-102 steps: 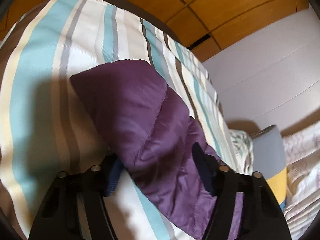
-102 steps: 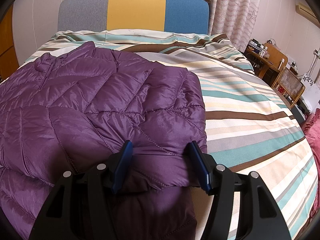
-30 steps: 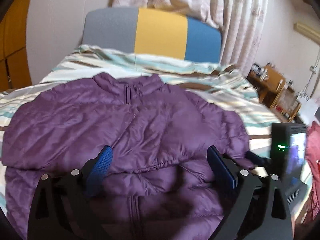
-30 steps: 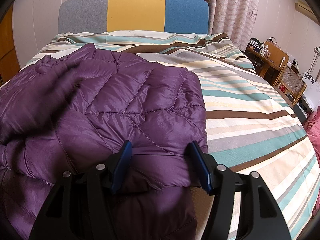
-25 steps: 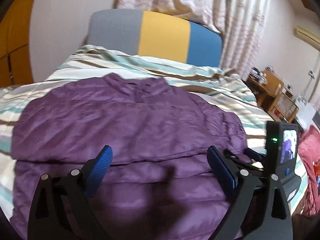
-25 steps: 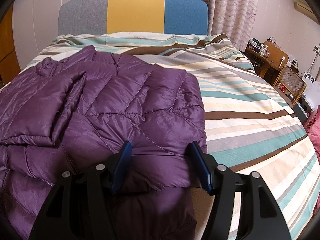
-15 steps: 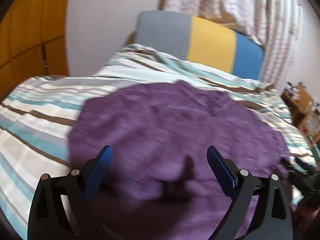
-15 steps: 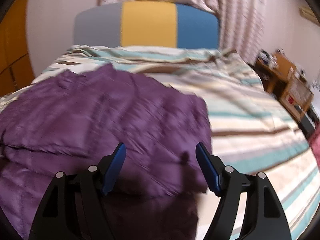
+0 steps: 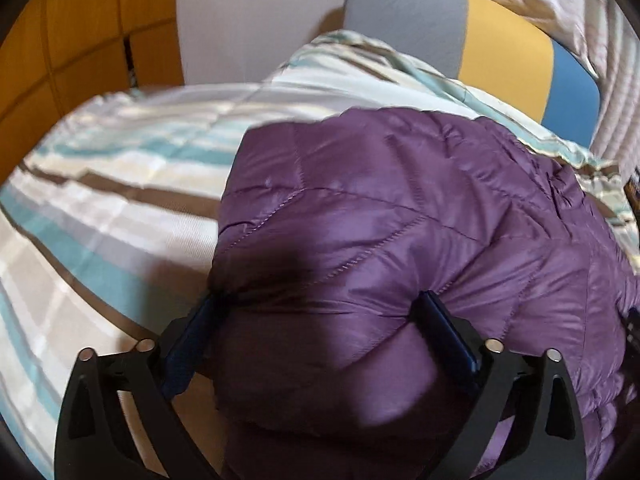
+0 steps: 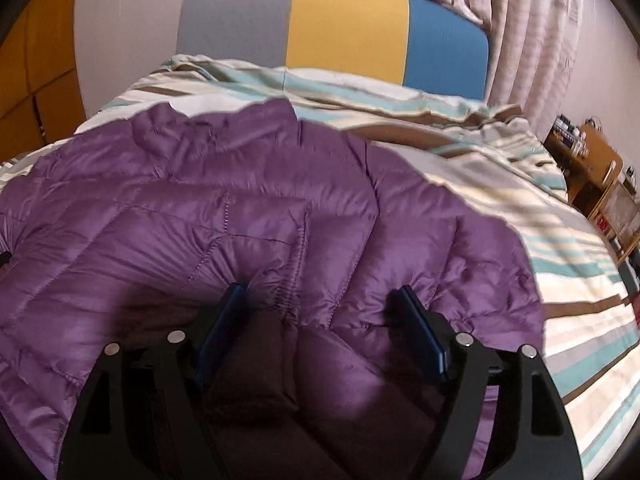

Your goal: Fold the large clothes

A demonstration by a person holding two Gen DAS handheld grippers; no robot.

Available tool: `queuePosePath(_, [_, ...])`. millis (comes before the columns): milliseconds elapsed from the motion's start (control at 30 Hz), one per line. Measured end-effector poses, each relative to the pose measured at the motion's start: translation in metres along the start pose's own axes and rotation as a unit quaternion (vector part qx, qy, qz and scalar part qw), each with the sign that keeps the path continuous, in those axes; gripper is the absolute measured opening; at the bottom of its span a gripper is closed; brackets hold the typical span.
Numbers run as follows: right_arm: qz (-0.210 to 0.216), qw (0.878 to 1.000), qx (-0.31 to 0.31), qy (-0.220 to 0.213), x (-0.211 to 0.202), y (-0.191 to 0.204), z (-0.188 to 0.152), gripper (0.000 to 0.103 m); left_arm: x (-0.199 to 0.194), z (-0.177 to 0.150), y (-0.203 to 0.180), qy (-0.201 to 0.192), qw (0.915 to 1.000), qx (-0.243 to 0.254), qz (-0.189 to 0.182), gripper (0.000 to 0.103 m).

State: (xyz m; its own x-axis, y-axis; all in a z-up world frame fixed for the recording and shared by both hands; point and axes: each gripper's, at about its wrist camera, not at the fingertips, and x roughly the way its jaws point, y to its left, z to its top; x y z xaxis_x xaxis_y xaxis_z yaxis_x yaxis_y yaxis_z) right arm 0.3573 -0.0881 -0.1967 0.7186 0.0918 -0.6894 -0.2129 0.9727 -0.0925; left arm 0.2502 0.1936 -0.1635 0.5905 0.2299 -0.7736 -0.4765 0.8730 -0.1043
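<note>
One striped bed point(image 10: 500, 184) fills the room, its grey, yellow and blue headboard point(image 10: 344, 36) against the wall. Across its near half lies the purple quilted jacket point(image 10: 240, 216), partly folded over itself. Both tongs are opening, jaws wide: the left tongs point(image 9: 320, 312) straddle the jacket's left edge, the right tongs point(image 10: 320, 304) its gathered cuff fold.
</note>
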Motion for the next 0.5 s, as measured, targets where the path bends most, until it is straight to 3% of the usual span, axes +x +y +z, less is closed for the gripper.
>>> queuePosePath(267, [-0.022,1.0,-0.015,-0.006,0.005,0.007,-0.003,0.08,-0.004,-0.002,0.0,-0.003,1.0,0.002,0.006,0.1])
queuePosePath(400, [-0.027,0.999,-0.016,-0.008,0.004,0.007,-0.004,0.081,-0.028,-0.001,-0.002,-0.006,0.9996,-0.015,0.022,0.1])
queuePosePath(500, [-0.028,0.999,-0.015,-0.009,0.002,0.006,-0.006,0.082,-0.066,-0.004,-0.006,-0.055,0.9963,-0.063,-0.022,0.1])
